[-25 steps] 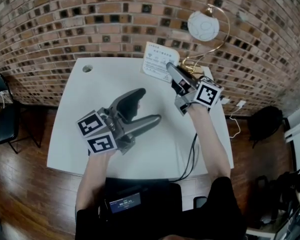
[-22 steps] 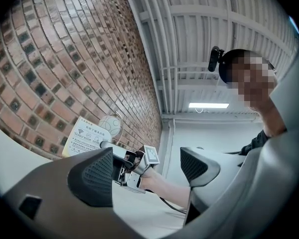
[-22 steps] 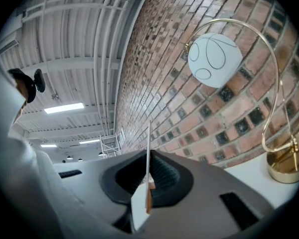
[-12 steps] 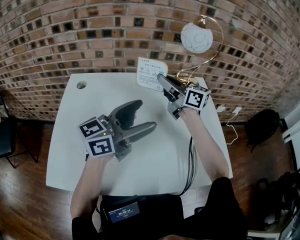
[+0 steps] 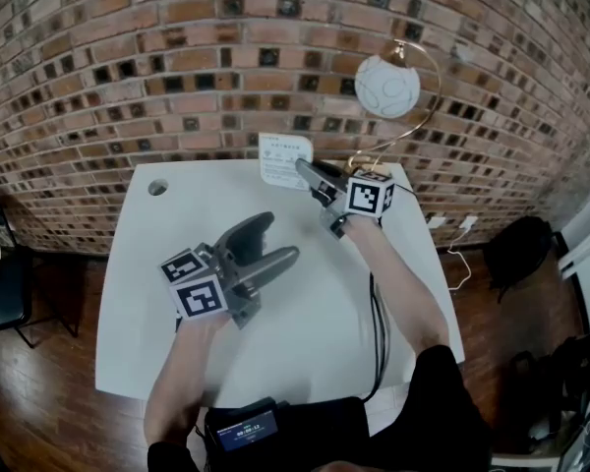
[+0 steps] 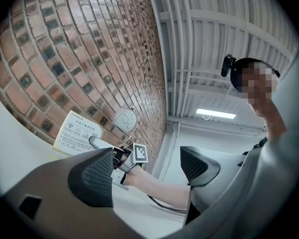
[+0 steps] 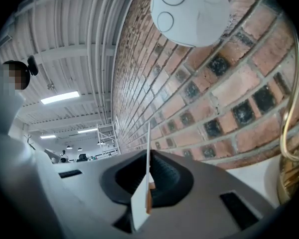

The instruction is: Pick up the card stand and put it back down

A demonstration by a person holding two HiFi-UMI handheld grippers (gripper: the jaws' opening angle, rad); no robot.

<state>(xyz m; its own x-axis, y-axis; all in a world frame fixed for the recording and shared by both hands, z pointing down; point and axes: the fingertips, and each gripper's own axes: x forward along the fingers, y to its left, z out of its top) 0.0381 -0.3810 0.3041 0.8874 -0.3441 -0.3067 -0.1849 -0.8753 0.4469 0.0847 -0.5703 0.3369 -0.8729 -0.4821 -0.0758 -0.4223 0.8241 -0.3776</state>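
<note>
The card stand [image 5: 283, 160] is a white printed card held upright near the table's back edge, close to the brick wall. My right gripper [image 5: 307, 170] is shut on its right side. In the right gripper view the card [image 7: 147, 173] shows edge-on, pinched between the dark pads. I cannot tell whether its base touches the table [image 5: 177, 332]. My left gripper [image 5: 273, 242] is open over the table's middle with nothing between its jaws. In the left gripper view [image 6: 147, 171] the card stand [image 6: 77, 132] appears ahead on the left.
A lamp with a white globe [image 5: 387, 87] on a curved brass stem [image 5: 413, 116] stands just right of the card. The table has a cable hole [image 5: 157, 187] at its back left. A black cable [image 5: 379, 332] runs along the right side. A chair [image 5: 5, 283] stands at the left.
The right gripper has carried the card stand lower and closer to the brick wall. The left gripper, still open, has drifted a little lower too.
</note>
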